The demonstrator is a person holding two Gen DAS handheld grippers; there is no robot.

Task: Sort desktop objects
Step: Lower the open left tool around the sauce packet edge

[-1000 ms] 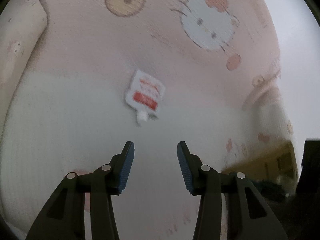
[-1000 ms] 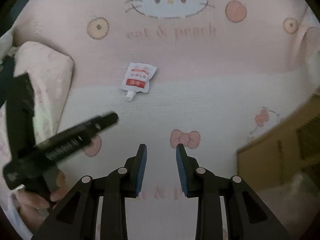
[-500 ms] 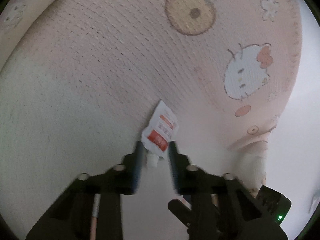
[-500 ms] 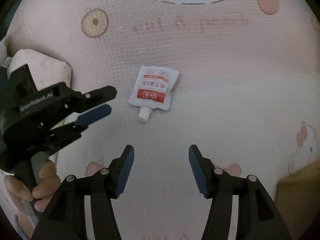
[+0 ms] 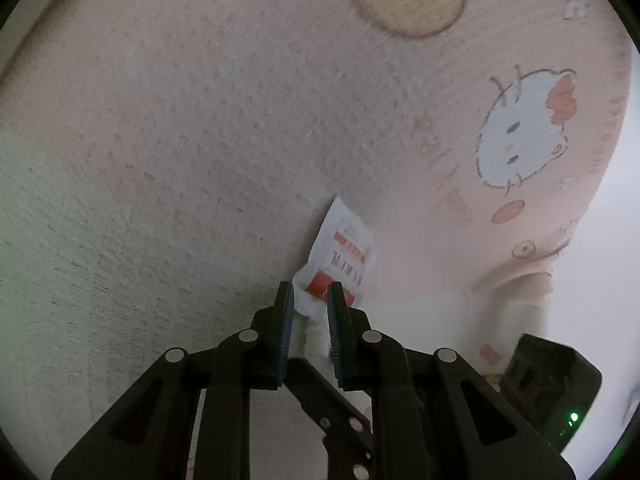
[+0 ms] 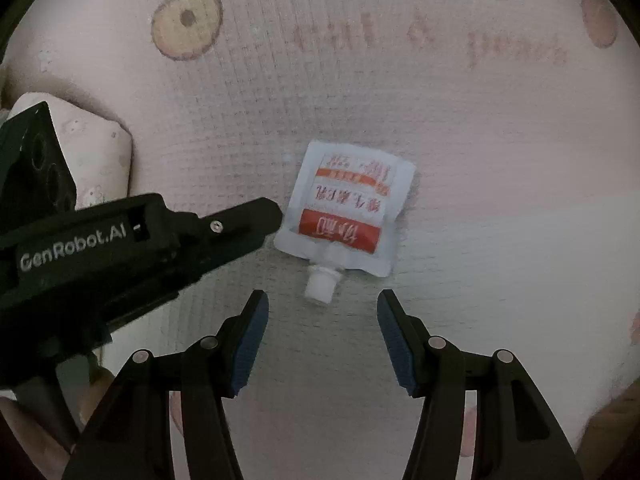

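A white spout pouch with a red label (image 6: 345, 208) lies flat on the pink Hello Kitty mat (image 6: 360, 80), its white spout pointing toward me. My left gripper (image 5: 310, 298) is closed on the pouch's lower left corner (image 5: 340, 256). From the right wrist view the left gripper (image 6: 256, 216) reaches in from the left and touches that corner. My right gripper (image 6: 319, 308) is open and empty, hovering just short of the spout.
A folded pink cloth or pillow (image 6: 92, 148) sits at the left behind the left gripper. The mat's edge and a pale floor show at the right in the left wrist view (image 5: 600, 264). The right gripper's black body (image 5: 552, 376) shows at the lower right there.
My left gripper moved in on the pouch and closed on its corner. My right gripper opened wide and came closer to the pouch's spout.
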